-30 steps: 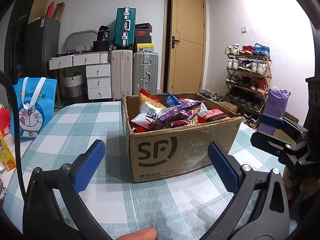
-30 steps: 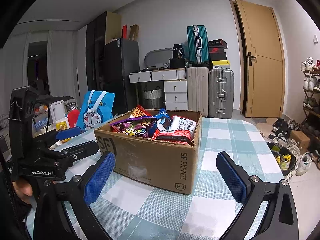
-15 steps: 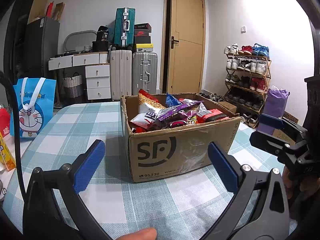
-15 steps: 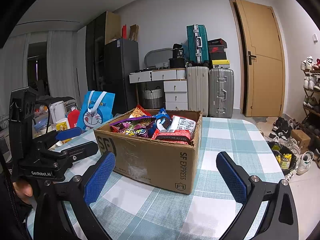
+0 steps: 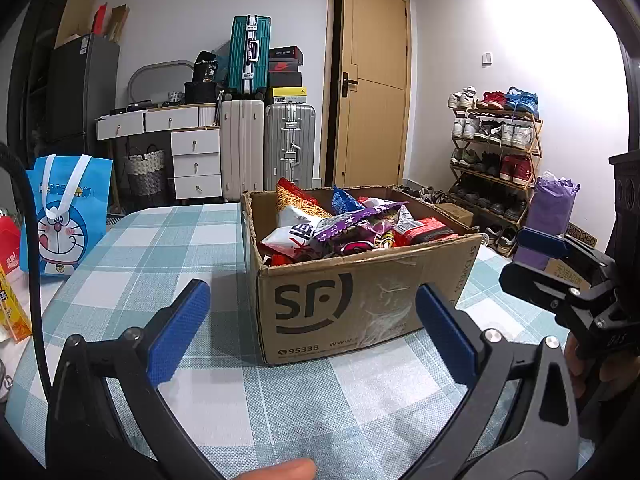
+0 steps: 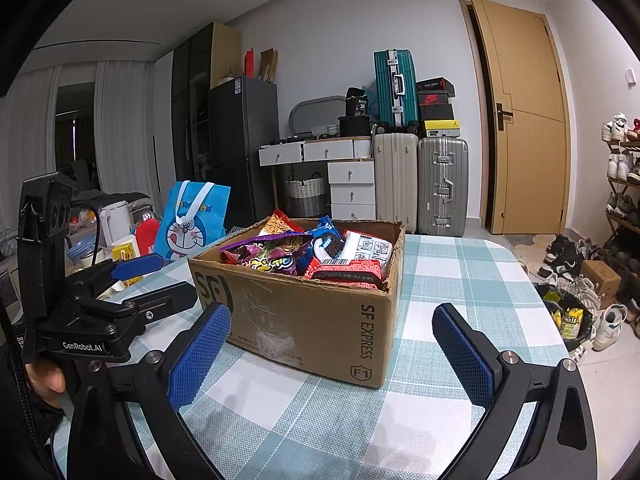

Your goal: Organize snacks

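A cardboard box (image 5: 360, 300) printed with a large SF logo stands on a table covered by a blue-and-white checked cloth (image 5: 160, 248). The box is open at the top and heaped with snack packets. A purple bag (image 5: 352, 232) lies across the middle of the heap, a red packet (image 5: 424, 230) sits toward the box's right wall, and an orange-and-red bag (image 5: 296, 200) stands up at the back, beside a small blue packet (image 5: 344, 200). A white packet (image 6: 366, 248) lies behind the red one, as the right wrist view shows.

The left gripper (image 5: 312, 328) hangs low over the cloth, just in front of the box's logo face. Its two blue-padded fingers are spread wide, with nothing between them; the front of the box shows through the gap. A fingertip (image 5: 280, 472) of the person shows at the bottom edge of that view.

The right gripper (image 6: 332, 348) is off the near right corner of the box, facing the side marked SF EXPRESS. It too is spread wide and holds nothing. Neither gripper touches the box.

Left of the box, at the table's edge, a blue cartoon tote bag (image 5: 66, 216) stands upright. Beyond the box, across the room, suitcases (image 5: 268, 144) stand against the wall beside a wooden door (image 5: 372, 92). To the right of the box, a shoe rack (image 5: 496, 152) lines the wall.
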